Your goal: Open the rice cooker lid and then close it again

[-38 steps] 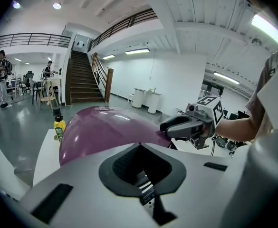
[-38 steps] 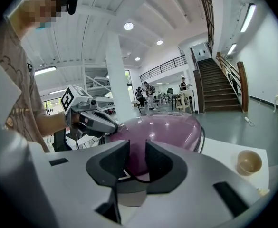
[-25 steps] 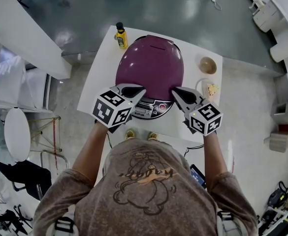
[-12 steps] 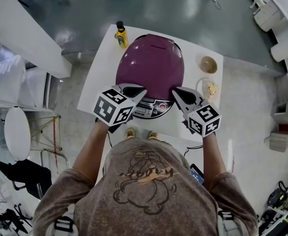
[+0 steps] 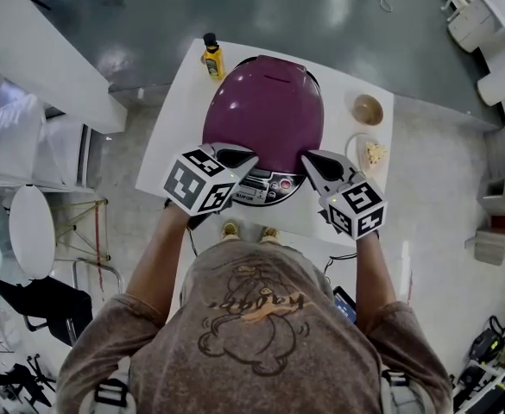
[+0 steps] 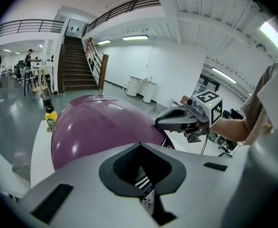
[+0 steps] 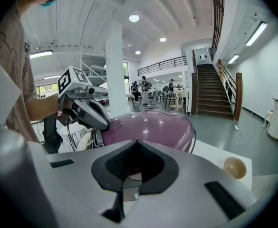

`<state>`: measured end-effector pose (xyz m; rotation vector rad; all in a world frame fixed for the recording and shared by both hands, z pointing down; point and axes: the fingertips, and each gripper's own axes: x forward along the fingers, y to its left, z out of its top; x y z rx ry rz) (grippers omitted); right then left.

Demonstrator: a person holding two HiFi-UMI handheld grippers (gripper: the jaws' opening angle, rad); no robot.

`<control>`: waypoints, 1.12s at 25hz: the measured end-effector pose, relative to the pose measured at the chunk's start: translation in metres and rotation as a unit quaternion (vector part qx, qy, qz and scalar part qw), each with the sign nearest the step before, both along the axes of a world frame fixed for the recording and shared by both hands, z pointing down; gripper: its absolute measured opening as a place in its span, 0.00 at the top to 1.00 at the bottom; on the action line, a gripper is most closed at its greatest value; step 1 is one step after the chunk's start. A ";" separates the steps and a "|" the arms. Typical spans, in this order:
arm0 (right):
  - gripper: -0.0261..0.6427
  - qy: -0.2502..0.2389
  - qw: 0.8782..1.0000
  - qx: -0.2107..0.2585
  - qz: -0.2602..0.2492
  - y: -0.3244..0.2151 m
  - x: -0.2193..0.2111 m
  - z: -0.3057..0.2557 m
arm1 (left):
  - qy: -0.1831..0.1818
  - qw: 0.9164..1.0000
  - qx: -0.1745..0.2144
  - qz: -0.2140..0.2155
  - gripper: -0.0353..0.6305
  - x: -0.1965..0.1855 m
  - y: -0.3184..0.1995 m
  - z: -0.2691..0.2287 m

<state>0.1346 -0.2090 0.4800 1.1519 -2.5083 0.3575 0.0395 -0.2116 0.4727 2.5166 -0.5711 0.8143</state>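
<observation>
Both pairs of jaws are clenched on nothing. The left gripper (image 5: 242, 156) and right gripper (image 5: 309, 159) sit at the front edge of the glossy purple domed rice cooker (image 5: 265, 110) (lid down) on the white table (image 5: 176, 141). To its right are a small tan bowl (image 5: 368, 109) and a white plate (image 5: 356, 149) holding pale food.

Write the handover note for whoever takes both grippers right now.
Left gripper: shut, empty, tip at the front left of the rice cooker lid.
Right gripper: shut, empty, tip at the lid's front right.
Rice cooker: on the white table, lid down, control panel facing you between the grippers.
Done: nothing visible. Whether the lid was already opened cannot be told.
Left: if not, release and raise the lid, then close it.
</observation>
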 end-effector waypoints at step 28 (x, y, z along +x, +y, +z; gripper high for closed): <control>0.95 -0.032 0.998 0.035 -0.028 0.001 0.001 0.000 | 0.088 0.986 0.052 -0.132 0.92 -0.006 0.003 -0.015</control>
